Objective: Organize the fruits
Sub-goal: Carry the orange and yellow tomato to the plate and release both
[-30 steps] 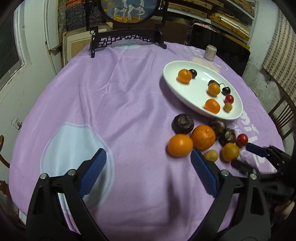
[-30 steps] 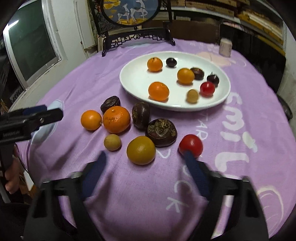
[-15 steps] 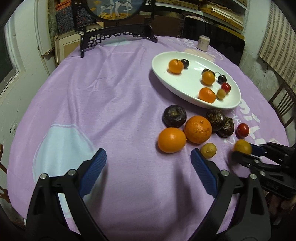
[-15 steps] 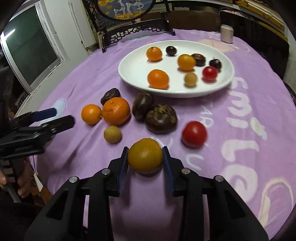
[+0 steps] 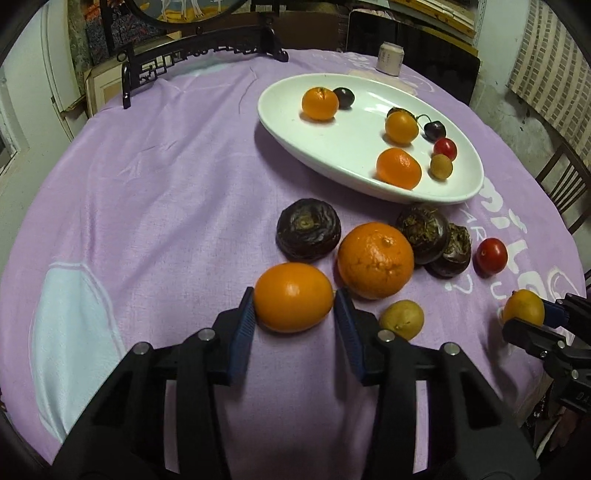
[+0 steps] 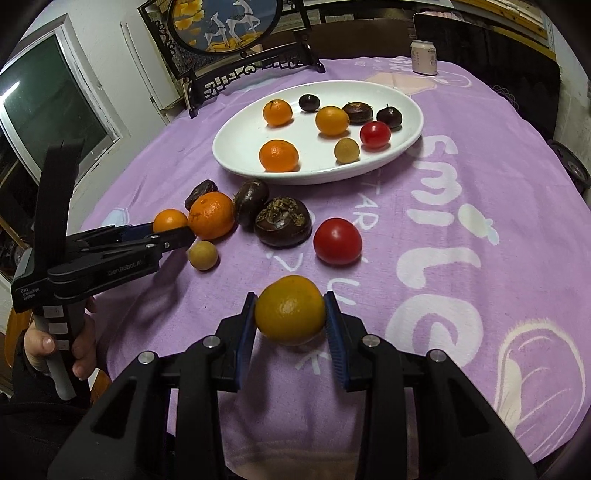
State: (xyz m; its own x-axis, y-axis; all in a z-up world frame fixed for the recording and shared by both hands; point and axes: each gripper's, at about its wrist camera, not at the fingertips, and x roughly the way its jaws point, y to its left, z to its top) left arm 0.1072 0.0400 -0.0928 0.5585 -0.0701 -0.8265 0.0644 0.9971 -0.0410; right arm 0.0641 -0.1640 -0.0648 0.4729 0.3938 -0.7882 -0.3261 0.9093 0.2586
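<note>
my left gripper (image 5: 293,321) is clamped on a smooth orange (image 5: 293,297), its blue pads pressed to both sides of the fruit, which sits low on the purple tablecloth (image 5: 166,192). just right of it lies a bigger, dimpled orange (image 5: 375,260), and a small yellow-brown fruit (image 5: 402,319) lies near the right pad. a dark wrinkled fruit (image 5: 308,229) sits just beyond the held orange, and two more dark ones (image 5: 434,236) lie touching each other to the right of the big orange, close under the near rim of the white oval plate (image 5: 332,147). a red tomato (image 5: 491,256) lies to their right.

my right gripper (image 6: 290,325) grips a yellow-orange citrus (image 6: 290,309) between its pads; whether the fruit is off the cloth i cannot tell. the tomato lies just beyond it on the cloth.

the plate, farther out, carries three orange fruits, a small tomato, a small tan fruit and several dark ones. a pale can (image 6: 424,57) and a framed round picture on a black stand (image 6: 225,22) are at the far edge.
</note>
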